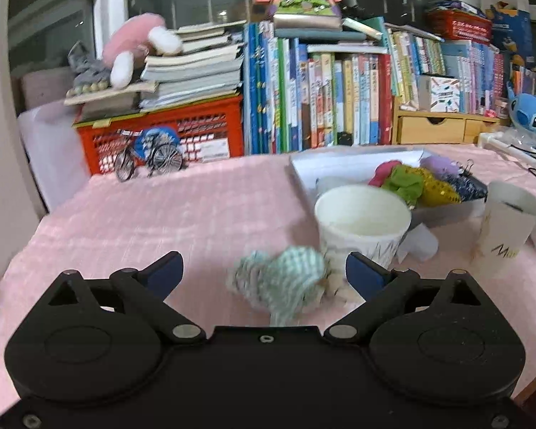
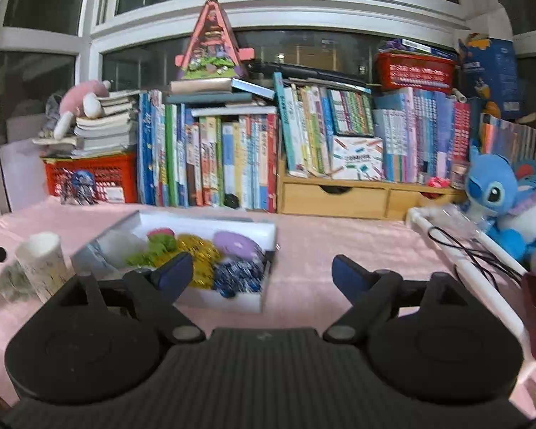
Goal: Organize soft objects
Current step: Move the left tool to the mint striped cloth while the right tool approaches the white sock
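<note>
Green knit cloth (image 1: 278, 282) between wide left gripper (image 1: 264, 271)

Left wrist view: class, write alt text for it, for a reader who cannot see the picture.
An open left gripper hangs over a pink tablecloth with a crumpled green-and-white cloth lying between its fingers, untouched. A white paper cup stands just beyond, before a white box of colourful soft items; books line the back.
</note>
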{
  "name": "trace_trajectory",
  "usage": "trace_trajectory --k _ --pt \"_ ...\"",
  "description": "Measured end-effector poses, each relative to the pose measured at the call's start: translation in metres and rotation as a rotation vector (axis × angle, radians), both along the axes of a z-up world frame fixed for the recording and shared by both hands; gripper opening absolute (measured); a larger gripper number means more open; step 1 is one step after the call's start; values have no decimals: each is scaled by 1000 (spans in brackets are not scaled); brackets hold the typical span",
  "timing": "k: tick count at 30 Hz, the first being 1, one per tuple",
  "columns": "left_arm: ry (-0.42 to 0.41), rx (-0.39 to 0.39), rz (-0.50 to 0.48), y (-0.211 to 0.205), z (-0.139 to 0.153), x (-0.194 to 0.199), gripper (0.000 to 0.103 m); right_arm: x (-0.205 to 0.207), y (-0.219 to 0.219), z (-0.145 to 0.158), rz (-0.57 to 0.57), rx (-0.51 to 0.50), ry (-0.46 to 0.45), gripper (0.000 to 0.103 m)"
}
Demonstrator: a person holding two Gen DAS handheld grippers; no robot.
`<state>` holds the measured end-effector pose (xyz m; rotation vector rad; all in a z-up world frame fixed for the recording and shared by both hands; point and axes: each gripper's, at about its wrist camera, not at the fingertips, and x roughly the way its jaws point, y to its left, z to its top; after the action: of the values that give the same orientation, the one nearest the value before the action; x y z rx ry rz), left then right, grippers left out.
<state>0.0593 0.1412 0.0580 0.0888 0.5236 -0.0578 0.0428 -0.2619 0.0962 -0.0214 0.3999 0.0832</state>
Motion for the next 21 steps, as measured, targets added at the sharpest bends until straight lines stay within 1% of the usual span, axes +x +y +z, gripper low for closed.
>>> trace_trajectory --k 10,14,19,21 --pt "18 -30 118 -5 -37 5 97 -11 15 -36 -27 -112 11 95" --pt "6 -16 147 -10 -43 10 97 -12 22 -46 -14 -150 30 95" --pt "3 -28 166 -12 -45 16 97 -12 32 -58 2 -233 43 95" --pt "3 -43 175 -12 -45 18 97 -14 37 -61 26 -246 53 92"
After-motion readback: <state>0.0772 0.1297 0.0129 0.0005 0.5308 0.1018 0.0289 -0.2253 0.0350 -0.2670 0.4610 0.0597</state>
